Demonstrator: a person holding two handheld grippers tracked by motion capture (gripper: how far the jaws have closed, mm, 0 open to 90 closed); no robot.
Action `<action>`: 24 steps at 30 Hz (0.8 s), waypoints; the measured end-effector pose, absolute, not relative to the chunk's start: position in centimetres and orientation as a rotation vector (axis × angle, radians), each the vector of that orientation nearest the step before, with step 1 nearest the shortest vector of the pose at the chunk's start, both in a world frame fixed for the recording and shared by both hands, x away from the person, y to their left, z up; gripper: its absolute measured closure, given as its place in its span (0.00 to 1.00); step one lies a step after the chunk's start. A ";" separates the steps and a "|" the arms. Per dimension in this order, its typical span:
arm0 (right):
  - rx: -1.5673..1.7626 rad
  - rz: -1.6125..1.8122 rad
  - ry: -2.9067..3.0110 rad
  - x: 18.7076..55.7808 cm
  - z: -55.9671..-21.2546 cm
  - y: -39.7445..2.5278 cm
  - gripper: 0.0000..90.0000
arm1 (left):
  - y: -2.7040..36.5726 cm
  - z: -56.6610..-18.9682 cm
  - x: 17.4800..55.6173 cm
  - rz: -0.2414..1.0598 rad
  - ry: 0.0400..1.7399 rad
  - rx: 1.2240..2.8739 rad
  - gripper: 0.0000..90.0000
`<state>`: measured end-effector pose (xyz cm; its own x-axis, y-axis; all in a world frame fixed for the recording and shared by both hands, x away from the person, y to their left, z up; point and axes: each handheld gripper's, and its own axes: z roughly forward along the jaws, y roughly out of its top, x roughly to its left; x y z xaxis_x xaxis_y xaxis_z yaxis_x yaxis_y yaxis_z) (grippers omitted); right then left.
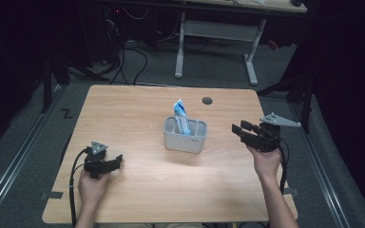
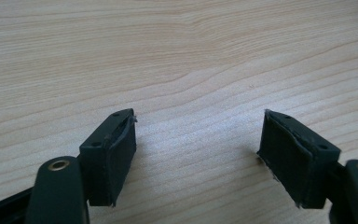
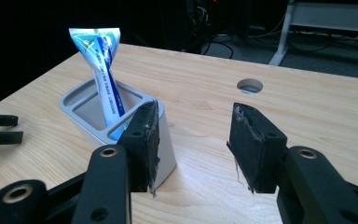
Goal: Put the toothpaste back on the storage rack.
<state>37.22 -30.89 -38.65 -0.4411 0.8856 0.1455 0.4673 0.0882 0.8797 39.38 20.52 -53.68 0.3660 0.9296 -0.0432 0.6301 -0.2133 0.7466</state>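
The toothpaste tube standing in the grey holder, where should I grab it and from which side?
Probably grip the toothpaste tube by its flat crimped top, which stands clear above the grey holder. Come down from above with the right gripper, already open beside it, and close across the thin faces; the lower part sits inside a compartment.

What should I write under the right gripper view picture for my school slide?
Open right gripper faces a grey holder with a blue-and-white tube standing in it on a wooden table.
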 end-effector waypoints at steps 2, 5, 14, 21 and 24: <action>1.336 1.307 1.946 37.2 -38.8 -31.0 0.58 | 20.5 -53.7 39.4 0.555 1.349 1.940 0.30; 1.351 1.309 1.943 37.0 -39.2 -31.1 0.58 | 20.5 -53.7 39.4 0.555 1.349 1.940 0.30; 1.379 1.303 1.941 36.7 -40.2 -31.5 0.58 | 20.5 -53.7 39.4 0.555 1.349 1.940 0.30; 1.396 1.270 1.938 37.0 -41.2 -31.7 0.57 | 20.5 -53.7 39.4 0.555 1.349 1.940 0.30; 1.407 1.255 1.948 37.1 -41.5 -31.6 0.57 | 20.5 -53.7 39.4 0.554 1.349 1.939 0.30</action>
<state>37.07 -31.62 -41.53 -0.3950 0.9049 0.1587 0.5186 0.0770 0.8515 39.38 20.53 -53.68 0.3660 0.9296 -0.0444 0.6302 -0.2125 0.7468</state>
